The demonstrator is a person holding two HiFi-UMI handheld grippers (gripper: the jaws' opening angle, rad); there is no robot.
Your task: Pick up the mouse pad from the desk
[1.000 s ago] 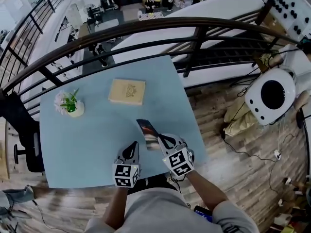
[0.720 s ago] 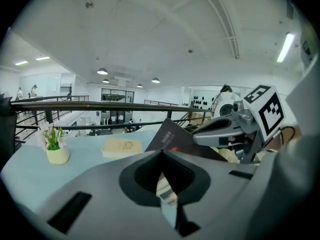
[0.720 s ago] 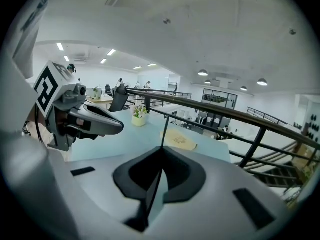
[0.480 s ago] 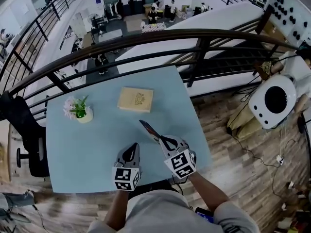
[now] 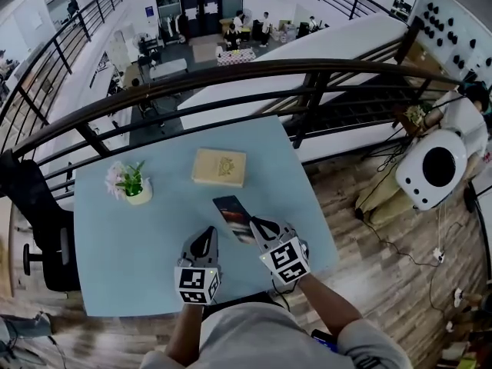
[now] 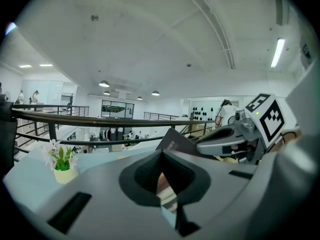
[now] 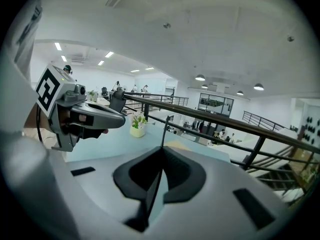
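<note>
Dark and thin, with a streaky print on its upper face, the mouse pad [image 5: 233,215] hung clear of the pale blue counter [image 5: 146,244]. It tilted up toward 12 o'clock from the right hand-held gripper [image 5: 260,225], whose jaws were pinched on its near edge. Seen along those jaws, it showed only as a thin dark line. The left hand-held gripper [image 5: 205,239], at 9 o'clock of the pad, had its jaws together on nothing. To my eye the lift was nearly done. Doing it well meant a firm pinch and a steady rise, clear of the tan block [image 5: 220,167] at 12 and the potted plant [image 5: 132,184] at 10. No brand could be read: the pale mark under the pad and the block's emblem were too small.
</note>
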